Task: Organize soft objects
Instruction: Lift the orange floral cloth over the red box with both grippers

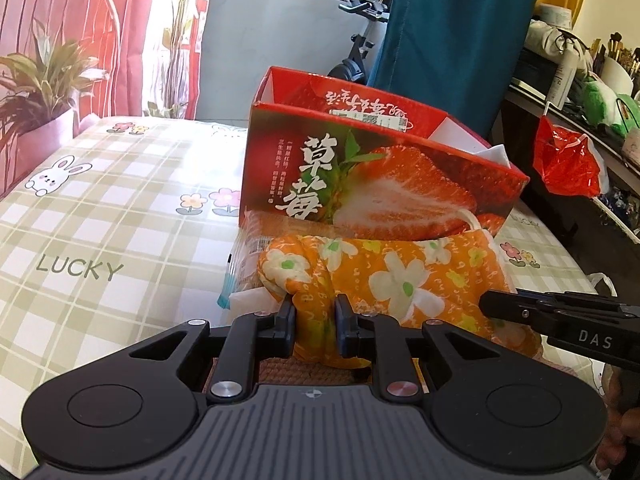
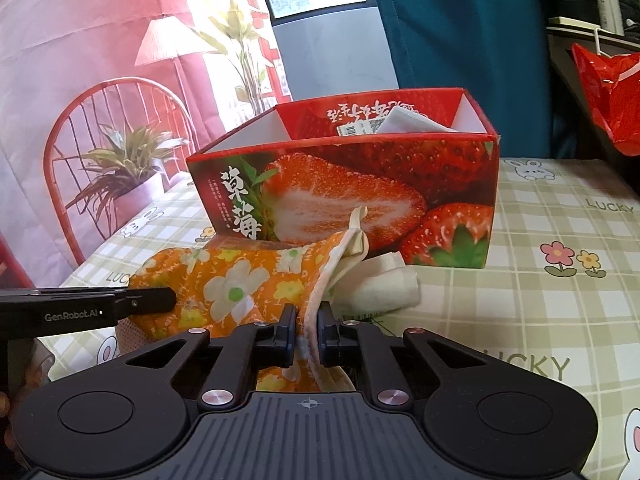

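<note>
An orange cloth item with white and yellow flowers lies on the table in front of a red strawberry-print box. My left gripper is shut on a bunched fold at the cloth's left end. My right gripper is shut on the cloth's pale trimmed edge at its right end. Each gripper shows from the side in the other's view, the right gripper and the left gripper. A white folded cloth lies beside the orange one, against the box.
The open box holds white folded things. A clear wrapped packet lies under the orange cloth's left end. The checked tablecloth spreads left and right. A red plastic bag hangs off the cluttered shelf at right.
</note>
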